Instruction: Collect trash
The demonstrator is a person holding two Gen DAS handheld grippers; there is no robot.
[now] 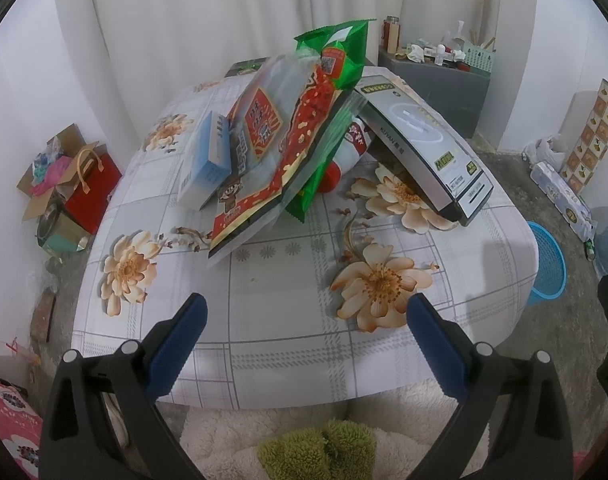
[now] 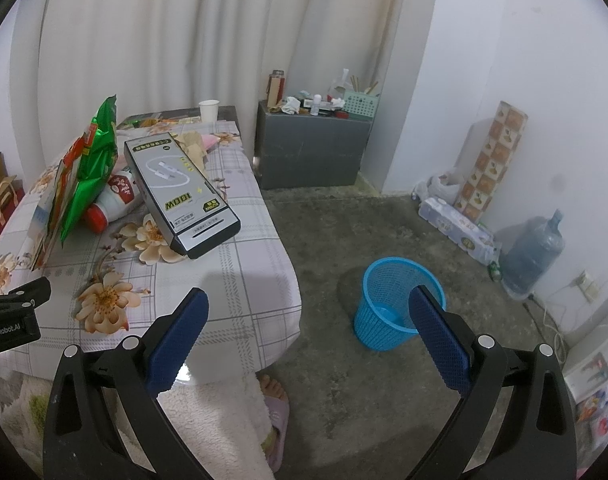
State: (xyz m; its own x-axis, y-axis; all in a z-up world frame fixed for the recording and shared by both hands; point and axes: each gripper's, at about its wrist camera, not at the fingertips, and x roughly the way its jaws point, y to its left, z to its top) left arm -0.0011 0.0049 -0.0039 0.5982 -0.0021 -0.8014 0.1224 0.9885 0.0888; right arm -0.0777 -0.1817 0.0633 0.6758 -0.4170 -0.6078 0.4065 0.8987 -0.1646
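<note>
One blue basket (image 2: 396, 304) on floor | contents unclear | packaging (image 1: 287, 128) on table (image 1: 304, 320)

So the desk cloth (image 1: 304, 336) is pale grey-and-white plaid with big peach-cream flowers. Stacked on it: a red and gold snack bag (image 1: 263, 168), a shiny green bag (image 1: 344, 52) at 12 o'clock, a light blue box (image 1: 207, 152) at 9, and a silver-black box (image 1: 424, 140) with yellow-green print at 3. Wastebasket (image 2: 388, 304) is bright blue mesh. Both tongs (image 1: 306, 340) (image 2: 308, 340) have black arms and navy textured pads (image 2: 179, 340).
</note>
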